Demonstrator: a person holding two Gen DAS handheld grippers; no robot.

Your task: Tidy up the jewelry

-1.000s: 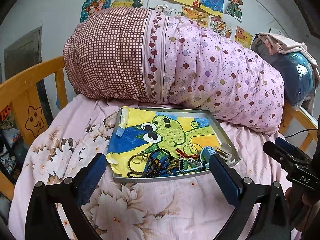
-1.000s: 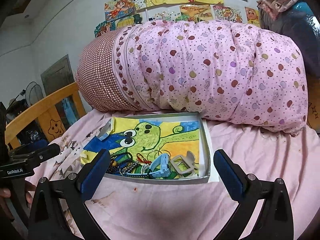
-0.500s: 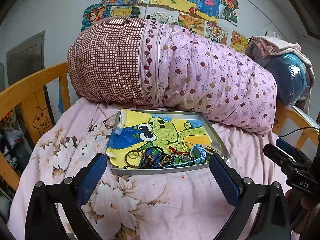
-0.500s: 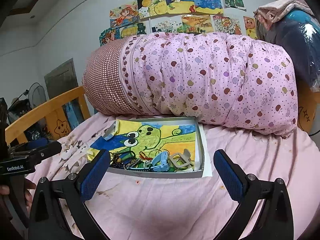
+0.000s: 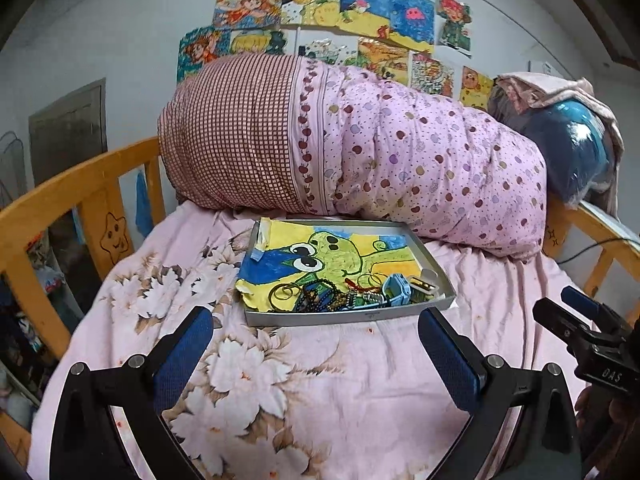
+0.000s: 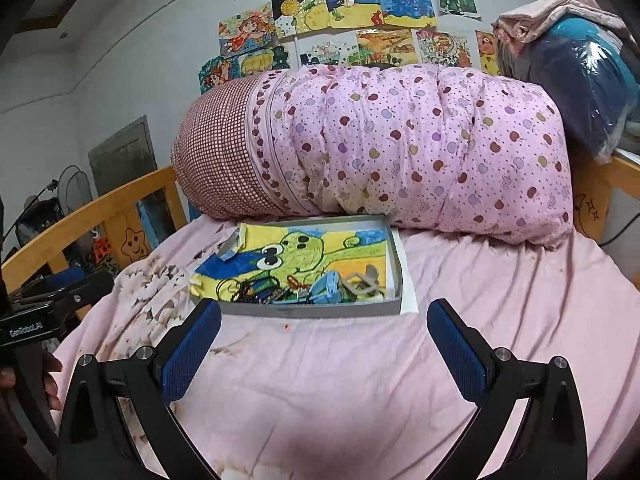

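Jewelry is sitting tangled along the near edge of the tray, which is lying mid-bed against the rolled quilt. I'm holding my left tool and right tool spread wide, both gripping nothing, hovering over the bed sheet short of the tray. I'm judging sorting isn't started yet; next I'm needing to reach in and single out one piece, perhaps the blue watch.
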